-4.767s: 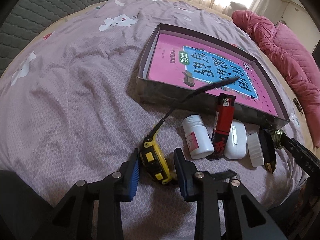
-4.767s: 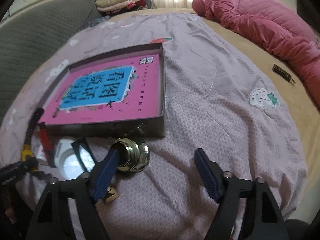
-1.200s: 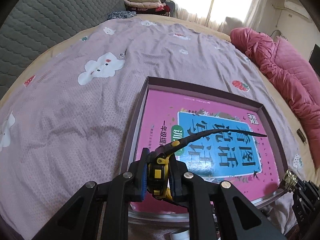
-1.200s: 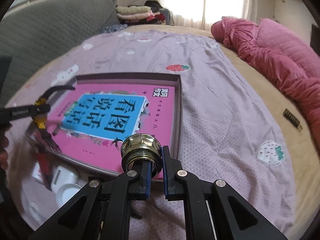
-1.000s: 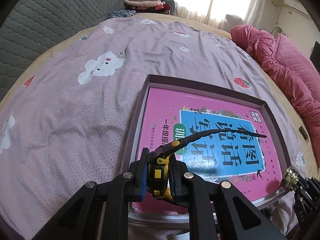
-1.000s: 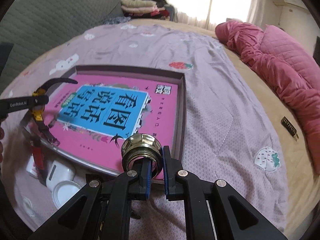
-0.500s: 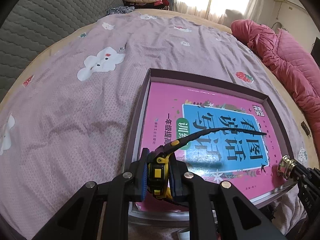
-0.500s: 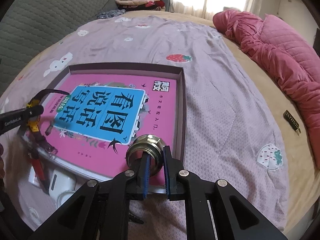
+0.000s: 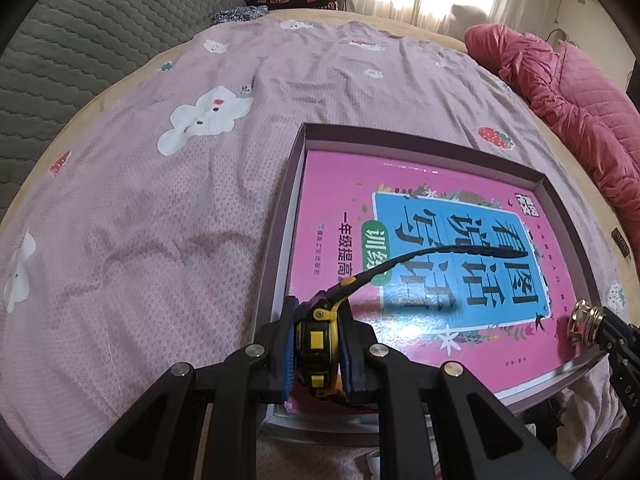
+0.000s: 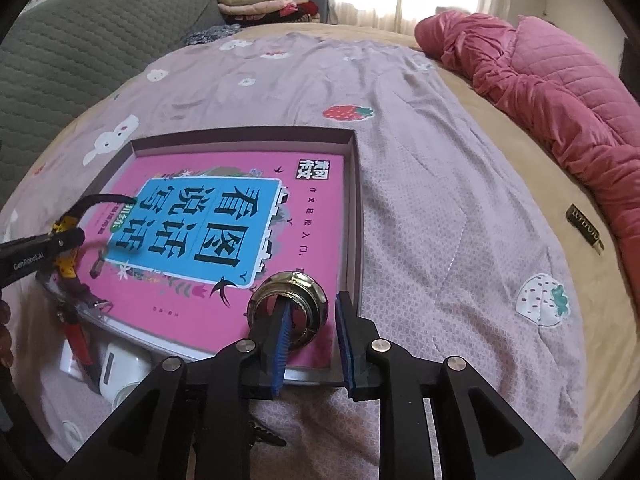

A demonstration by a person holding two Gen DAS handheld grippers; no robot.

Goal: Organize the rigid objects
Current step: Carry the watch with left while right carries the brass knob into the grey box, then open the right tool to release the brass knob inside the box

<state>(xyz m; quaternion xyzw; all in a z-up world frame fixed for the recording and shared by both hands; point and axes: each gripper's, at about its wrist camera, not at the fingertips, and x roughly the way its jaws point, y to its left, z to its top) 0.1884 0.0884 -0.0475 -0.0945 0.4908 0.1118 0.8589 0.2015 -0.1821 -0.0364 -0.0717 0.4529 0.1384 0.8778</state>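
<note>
My left gripper (image 9: 318, 314) is shut on a yellow tape measure (image 9: 316, 338) and holds it over the near left corner of the dark shallow box (image 9: 280, 220). The tape measure's black strap (image 9: 440, 254) sticks out over the pink book (image 9: 340, 184) lying in the box. My right gripper (image 10: 314, 306) is opening at the near right corner of the box (image 10: 356, 200). A brass ring (image 10: 316, 290) rests on the book (image 10: 184, 304) there. One finger reaches into the ring's hole, the other stands clear outside its rim. The pads no longer press on it.
A red lighter (image 10: 78, 336) and a white case (image 10: 120, 368) lie on the purple bedspread (image 10: 440, 220) in front of the box. A pink quilt (image 10: 560, 80) is bunched at the right, and folded clothes (image 10: 256, 4) are stacked at the back.
The right gripper's jaws have parted and let go of the brass ring, which now lies lower on the book. The left gripper keeps the tape measure gripped in the same place.
</note>
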